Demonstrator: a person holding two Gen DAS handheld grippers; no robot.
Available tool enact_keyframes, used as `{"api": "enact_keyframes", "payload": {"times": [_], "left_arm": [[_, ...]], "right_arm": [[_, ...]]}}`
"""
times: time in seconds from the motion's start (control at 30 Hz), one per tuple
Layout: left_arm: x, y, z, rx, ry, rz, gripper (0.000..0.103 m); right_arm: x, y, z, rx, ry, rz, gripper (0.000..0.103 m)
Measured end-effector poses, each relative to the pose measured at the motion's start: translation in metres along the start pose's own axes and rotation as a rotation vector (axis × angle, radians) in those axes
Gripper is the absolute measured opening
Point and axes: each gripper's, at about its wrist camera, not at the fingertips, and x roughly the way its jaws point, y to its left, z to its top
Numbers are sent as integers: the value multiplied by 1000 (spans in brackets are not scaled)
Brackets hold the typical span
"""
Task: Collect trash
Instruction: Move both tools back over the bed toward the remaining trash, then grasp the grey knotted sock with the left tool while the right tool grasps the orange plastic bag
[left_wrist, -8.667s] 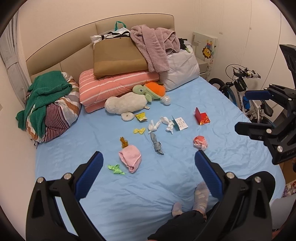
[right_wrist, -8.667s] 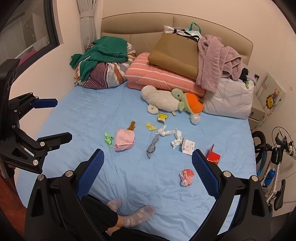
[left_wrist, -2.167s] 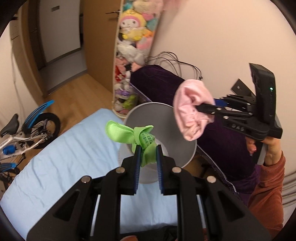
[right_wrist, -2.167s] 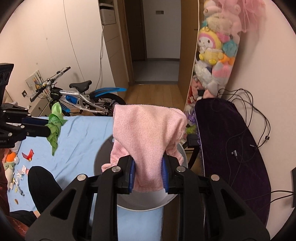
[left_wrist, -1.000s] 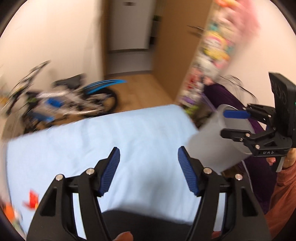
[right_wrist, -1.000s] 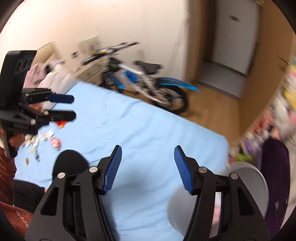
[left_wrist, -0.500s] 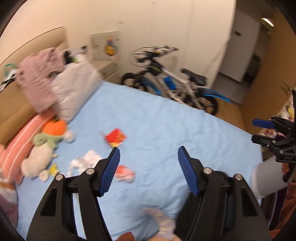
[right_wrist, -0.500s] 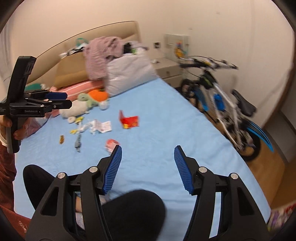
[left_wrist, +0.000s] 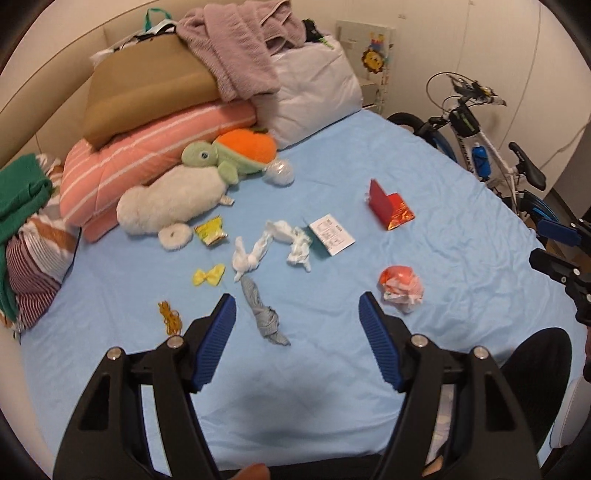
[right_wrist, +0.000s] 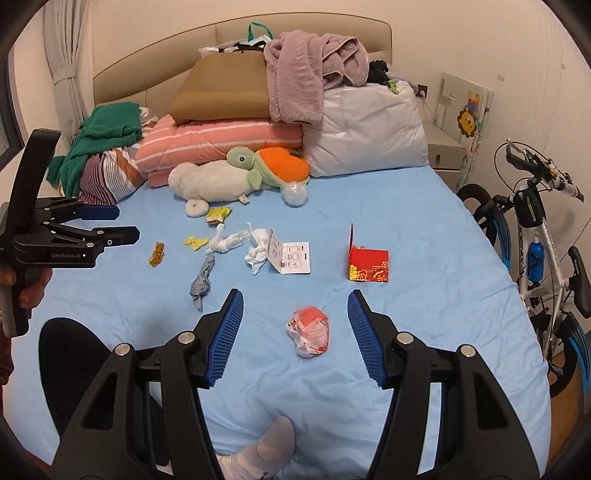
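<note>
From your left wrist camera, your left tool (left_wrist: 297, 317) hangs over the blue bed (left_wrist: 461, 229) with its jaws spread and nothing between them; they have just been opening a little wider. Below and between the jaws lies a grey twisted rag (left_wrist: 262, 314). To its left sit a small orange scrap (left_wrist: 170, 316) and a yellow bow-shaped wrapper (left_wrist: 209, 275). Farther up are white crumpled tissues (left_wrist: 271, 245), a white printed card (left_wrist: 331, 239) and a yellow snack wrapper (left_wrist: 211, 230). A red folded packet (left_wrist: 389, 210) stands to the right, and a crumpled red-and-white wrapper (left_wrist: 400, 287) lies just beside the right jaw tip. Your right tool (left_wrist: 554, 245) shows at the right edge.

From your right wrist camera, your right tool (right_wrist: 294, 315) is also spread wide and empty, with the crumpled red-and-white wrapper (right_wrist: 309, 330) lying on the bed (right_wrist: 424, 229) right between the jaws, not touched. The grey rag (right_wrist: 202, 281) lies just left of the left jaw. Your left tool (right_wrist: 110, 221) is at the left edge, jaws apart, held by a hand (right_wrist: 31, 288). A bicycle (right_wrist: 535, 236) stands beside the bed on the right.
</note>
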Motion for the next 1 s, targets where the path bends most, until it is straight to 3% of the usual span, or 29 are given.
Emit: {"api": "enact_keyframes", "payload": {"times": [0.27,0.37,0.73,1.0], "left_arm": [[72,18,-37,-121,65,-5,69],[96,20,-41,-141,86,1,69],[167,31,-39,-149,167,42,69],[211,37,-47,-122,239,78,68]], "right_arm": [[88,0,-27,12,62,-12,57],[112,-1,-32,21,81,-23,66],[193,-15,-51,20,168,-63,66],[214,-27,-59,45,204,-68,66]]}}
